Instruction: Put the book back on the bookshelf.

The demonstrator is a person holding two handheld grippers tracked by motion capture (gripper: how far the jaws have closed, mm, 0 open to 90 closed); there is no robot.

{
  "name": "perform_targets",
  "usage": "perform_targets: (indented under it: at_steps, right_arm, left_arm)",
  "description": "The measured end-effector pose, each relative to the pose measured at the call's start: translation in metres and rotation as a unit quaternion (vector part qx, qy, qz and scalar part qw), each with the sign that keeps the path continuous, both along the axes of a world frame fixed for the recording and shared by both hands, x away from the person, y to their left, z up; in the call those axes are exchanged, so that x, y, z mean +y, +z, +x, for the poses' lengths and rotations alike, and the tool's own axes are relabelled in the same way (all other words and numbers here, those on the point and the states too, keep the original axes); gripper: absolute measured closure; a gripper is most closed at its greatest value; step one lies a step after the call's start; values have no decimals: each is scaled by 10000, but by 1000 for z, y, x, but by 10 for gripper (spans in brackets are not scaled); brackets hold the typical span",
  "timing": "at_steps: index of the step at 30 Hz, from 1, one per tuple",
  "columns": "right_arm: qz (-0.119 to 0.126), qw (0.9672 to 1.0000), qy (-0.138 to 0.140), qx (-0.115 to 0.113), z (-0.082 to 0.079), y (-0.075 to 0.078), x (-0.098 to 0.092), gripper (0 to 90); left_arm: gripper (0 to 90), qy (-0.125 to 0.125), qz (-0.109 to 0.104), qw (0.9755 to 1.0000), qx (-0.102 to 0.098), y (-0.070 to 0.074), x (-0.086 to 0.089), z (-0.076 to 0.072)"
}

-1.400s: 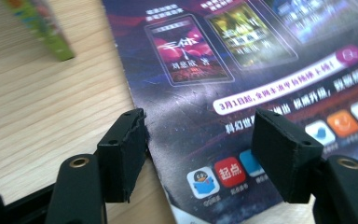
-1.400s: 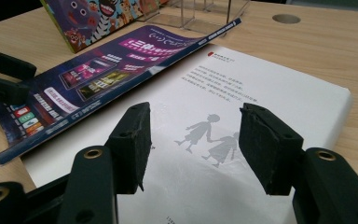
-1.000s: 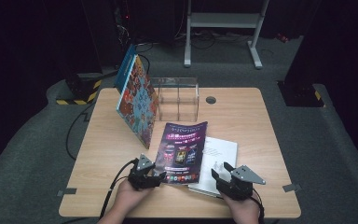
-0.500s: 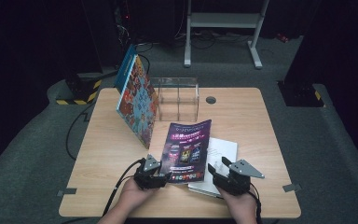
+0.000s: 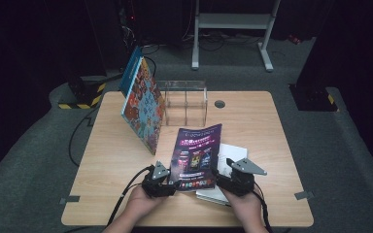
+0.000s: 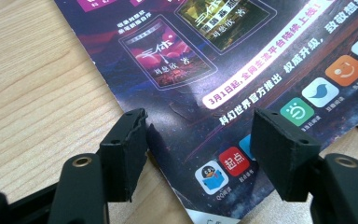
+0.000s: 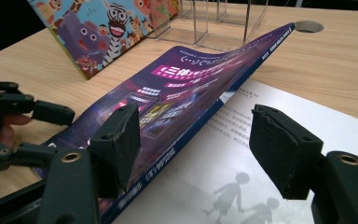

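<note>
The purple magazine (image 5: 197, 155) is now found raised (at 12 o'clock of both hands), the right gripper (image 5: 229, 175) having just been widened off its spine, the left gripper (image 5: 167, 180) set half-wide about its corner, so re-gripping is judged pending.

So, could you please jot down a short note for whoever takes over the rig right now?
Left gripper: open, jaws astride the near left corner of the purple magazine, not pinching it.
Right gripper: jaws have just been opening; open astride the magazine's right edge, which is lifted off the white booklet below.
Also on the table: a picture book leaning upright at the back left, beside a clear plastic rack with vacant slots.
Done: magazine partly raised.
Left: probably grip it and stand it in the rack, then the booklet.
</note>
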State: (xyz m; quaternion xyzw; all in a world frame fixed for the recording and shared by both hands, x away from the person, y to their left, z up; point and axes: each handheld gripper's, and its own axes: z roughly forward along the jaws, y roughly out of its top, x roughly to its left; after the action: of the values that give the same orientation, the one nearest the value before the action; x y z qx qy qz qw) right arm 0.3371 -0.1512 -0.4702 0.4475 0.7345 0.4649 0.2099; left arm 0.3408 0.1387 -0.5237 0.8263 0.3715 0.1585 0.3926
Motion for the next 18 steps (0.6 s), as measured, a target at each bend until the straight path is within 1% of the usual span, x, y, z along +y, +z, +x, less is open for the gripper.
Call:
perform_targets:
  at_steps: [6, 10, 14, 17, 18]
  right_arm:
    - [3, 9996, -79, 260, 18, -6, 6, 330]
    - [-40, 9991, -118, 396, 25, -10, 10, 330]
    - [1, 9985, -173, 526, 30, -12, 11, 334]
    - [32, 9983, -132, 570, 31, -11, 12, 346]
    - [51, 9981, -127, 598, 31, -10, 13, 364]
  left_arm:
    - [366, 10, 12, 10000, -31, 0, 0, -1]
    - [366, 14, 9, 10000, -32, 0, 0, -1]
    - [366, 16, 4, 10000, -30, 0, 0, -1]
    - [366, 19, 3, 10000, -32, 0, 0, -1]
    - [366, 21, 3, 10000, -32, 0, 0, -1]
